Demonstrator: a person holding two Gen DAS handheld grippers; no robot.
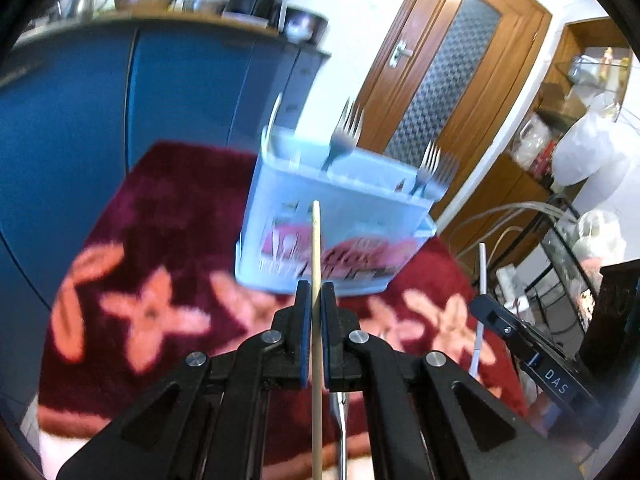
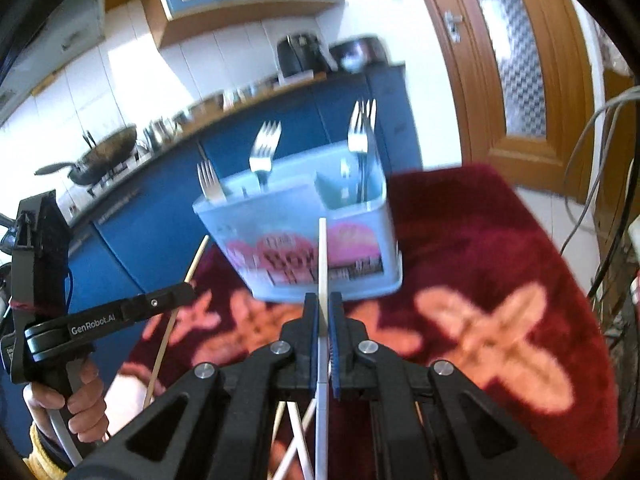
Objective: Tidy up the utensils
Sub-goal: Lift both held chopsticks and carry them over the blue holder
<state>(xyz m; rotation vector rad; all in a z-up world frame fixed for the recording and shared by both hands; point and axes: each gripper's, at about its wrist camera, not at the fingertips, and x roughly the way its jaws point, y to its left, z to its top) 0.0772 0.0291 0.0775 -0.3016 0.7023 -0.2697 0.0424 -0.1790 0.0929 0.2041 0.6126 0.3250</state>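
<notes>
Two chopsticks (image 1: 316, 264) (image 2: 323, 256) short of holder rim (image 2: 288, 196)

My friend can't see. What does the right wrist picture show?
The right gripper pinches a white chopstick upright before a pale blue utensil box holding forks, on a red flowered rug. The left gripper holds a wooden chopstick.

Motion blur smears the utensil box (image 1: 336, 216) label; its print is unreadable. Fork (image 2: 262, 156) handles are hidden inside the box. The wooden chopstick (image 1: 316, 248) and white chopstick (image 2: 323, 256) run off the bottom edges. Worktop (image 1: 160, 20) items are indistinct.
</notes>
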